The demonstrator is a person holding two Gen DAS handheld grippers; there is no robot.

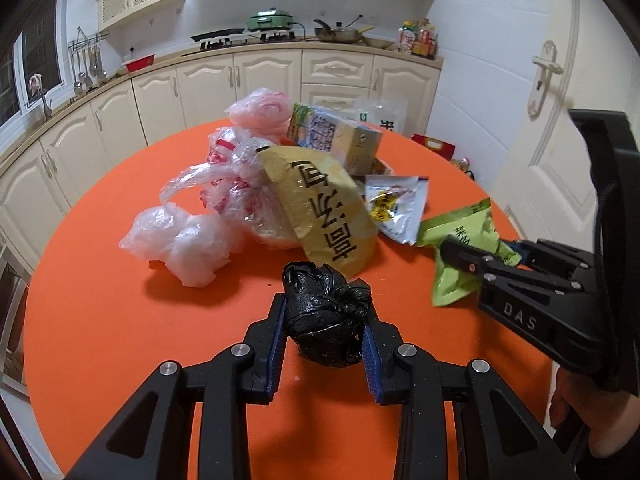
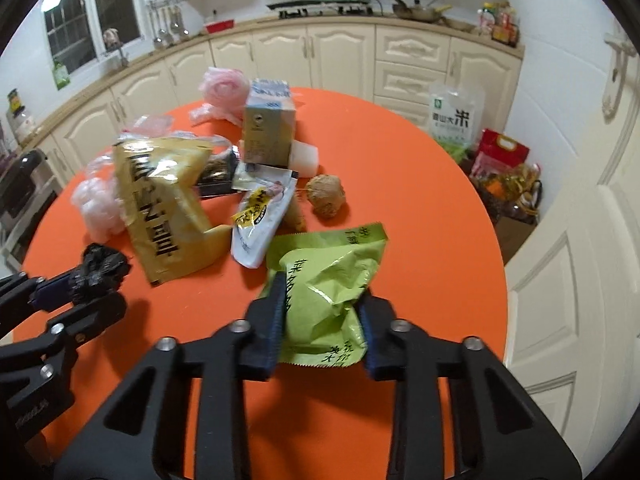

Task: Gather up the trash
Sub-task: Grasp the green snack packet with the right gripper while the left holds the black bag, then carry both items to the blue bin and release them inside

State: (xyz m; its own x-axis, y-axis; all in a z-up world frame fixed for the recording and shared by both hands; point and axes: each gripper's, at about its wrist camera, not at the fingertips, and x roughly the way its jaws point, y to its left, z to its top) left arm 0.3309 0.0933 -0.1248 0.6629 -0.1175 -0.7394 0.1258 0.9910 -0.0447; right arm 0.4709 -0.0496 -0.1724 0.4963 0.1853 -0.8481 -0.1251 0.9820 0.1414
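Plainly "DAS" on the right tongs (image 1: 472,258).

The right gripper (image 1: 442,254) is showing the raised letters "DAS" on its black body. A clear rice bag (image 2: 456,120) by the cabinets is displaying a large "米" character.

A home kitchen here: cream cabinets (image 1: 248,76) curve along the far wall, a gas hob (image 1: 228,38) carries a green electric pot (image 1: 270,20), ladles (image 1: 86,70) hang far left, a wok (image 1: 338,34) sits further right.
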